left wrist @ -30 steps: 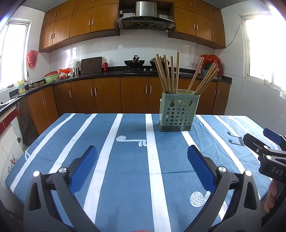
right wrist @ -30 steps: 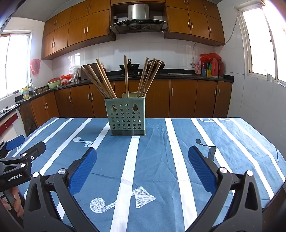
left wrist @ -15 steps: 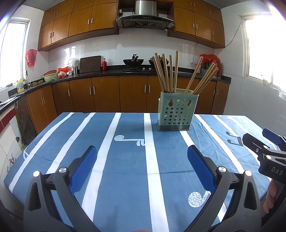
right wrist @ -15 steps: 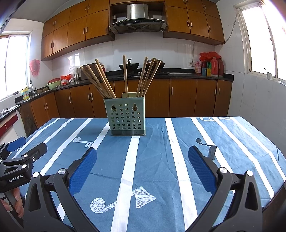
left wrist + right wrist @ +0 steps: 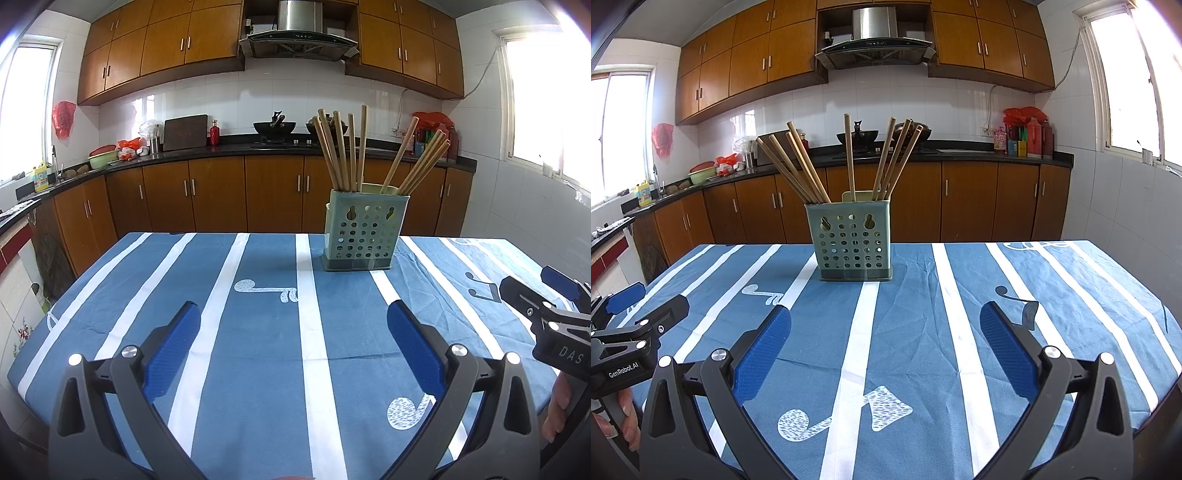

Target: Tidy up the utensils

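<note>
**Standing Chopsticks, Two Empty Grippers**

Standing up in the green holder (image 5: 852, 240) are all the wooden chopsticks (image 5: 849, 158) that can be seen. The holder sits on the blue striped tabletop (image 5: 923, 332), toward its far side. The sticks lean out to the holder's left and right, fanned apart like a bunch of flowers, with one standing almost straight between them. The holes in the holder's wall probably let water drip away.

No stick lies on the cloth near the holder. So the sticks already sit where tidy sticks belong. This could be the look of a finished job, or of sticks waiting to be sorted inside the holder. One look cannot tell which.

Nearer than the holder, the left hand-held gripper (image 5: 293, 345) hangs above the cloth with its blue pads spread wide, pinching nothing. The right hand-held gripper (image 5: 885, 345) does the same, also spread wide and empty. Both point at the holder, well apart from it, likely so either could reach the sticks easily.
</note>
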`<state>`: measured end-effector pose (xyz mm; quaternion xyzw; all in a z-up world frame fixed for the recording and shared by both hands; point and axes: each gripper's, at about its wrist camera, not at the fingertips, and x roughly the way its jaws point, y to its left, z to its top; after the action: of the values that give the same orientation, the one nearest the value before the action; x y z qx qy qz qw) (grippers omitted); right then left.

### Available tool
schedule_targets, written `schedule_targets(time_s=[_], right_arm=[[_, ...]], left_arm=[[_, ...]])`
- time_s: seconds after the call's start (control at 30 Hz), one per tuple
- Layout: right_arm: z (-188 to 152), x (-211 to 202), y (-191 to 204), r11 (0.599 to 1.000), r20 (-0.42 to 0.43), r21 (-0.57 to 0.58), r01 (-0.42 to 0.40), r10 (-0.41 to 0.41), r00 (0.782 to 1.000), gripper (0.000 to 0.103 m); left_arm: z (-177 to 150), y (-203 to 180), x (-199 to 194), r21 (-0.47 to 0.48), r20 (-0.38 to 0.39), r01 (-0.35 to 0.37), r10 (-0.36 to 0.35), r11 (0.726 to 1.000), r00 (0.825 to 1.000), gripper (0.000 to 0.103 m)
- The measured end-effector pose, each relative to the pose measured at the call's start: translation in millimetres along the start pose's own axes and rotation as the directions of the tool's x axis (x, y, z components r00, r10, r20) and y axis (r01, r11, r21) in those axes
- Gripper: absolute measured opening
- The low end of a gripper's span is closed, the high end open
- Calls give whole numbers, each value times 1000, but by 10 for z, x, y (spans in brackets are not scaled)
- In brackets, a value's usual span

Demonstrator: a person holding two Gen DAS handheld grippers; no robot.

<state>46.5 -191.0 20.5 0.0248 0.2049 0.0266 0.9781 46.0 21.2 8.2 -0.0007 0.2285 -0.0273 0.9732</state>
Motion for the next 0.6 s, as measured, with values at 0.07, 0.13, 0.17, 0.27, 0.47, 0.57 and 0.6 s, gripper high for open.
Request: schedule_targets(time_s=[0.07,0.13,0.17,0.27,0.47,0.57,0.6], right_arm=[[1,-1,-1,1000,0,1,0,0,1000,101],[1,-1,0,1000,0,0,0,0,1000,101],[2,-1,0,1000,0,0,0,0,1000,101],[2,-1,-1,1000,0,1,0,0,1000,101],[7,-2,-1,1000,-1,1,0,0,1000,101],[9,-3,1,1000,-1,1,0,0,1000,101],[10,-3,1,1000,-1,1,0,0,1000,101]], left_arm=[[0,-1,0,0,0,0,0,1000,1000,99],[0,-3,1,1,0,0,0,1000,1000,99],[-1,-5,1,1,-1,0,0,1000,1000,99],[-2,-14,5,3,-2,1,-1,1000,1000,99],[-1,-14,4,2,-2,1,-1,1000,1000,99],[-1,-18,4,2,-2,2,-2,1000,1000,99],[0,-15,4,2,-2,1,-1,1000,1000,99]])
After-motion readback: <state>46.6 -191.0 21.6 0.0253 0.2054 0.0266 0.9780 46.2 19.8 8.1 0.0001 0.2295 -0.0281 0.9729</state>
